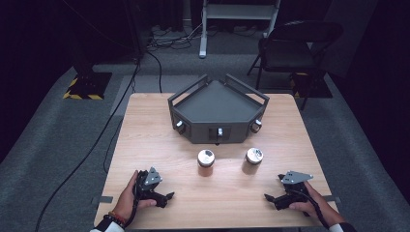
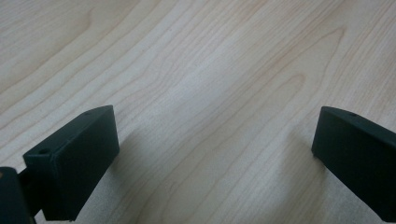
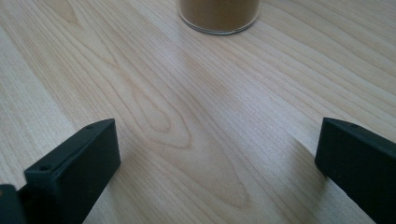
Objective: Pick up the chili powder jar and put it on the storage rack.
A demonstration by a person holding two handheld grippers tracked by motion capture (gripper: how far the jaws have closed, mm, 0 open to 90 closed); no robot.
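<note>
Both grippers rest low on the wooden table (image 1: 145, 135): your left gripper (image 1: 167, 196) and right gripper (image 1: 268, 197) each have jaws spread wide on nothing. Two upright jars stand ahead, before the dark tray (image 1: 217, 104). Your right gripper faces what is probably the right jar (image 1: 253, 161); the left jar (image 1: 205, 163) sits between both hands, open tabletop all around.

Matt pale wood table (image 1: 145, 145); two jars (image 1: 205, 163) with shiny metal lids; dark matt tray (image 1: 217, 104).
</note>
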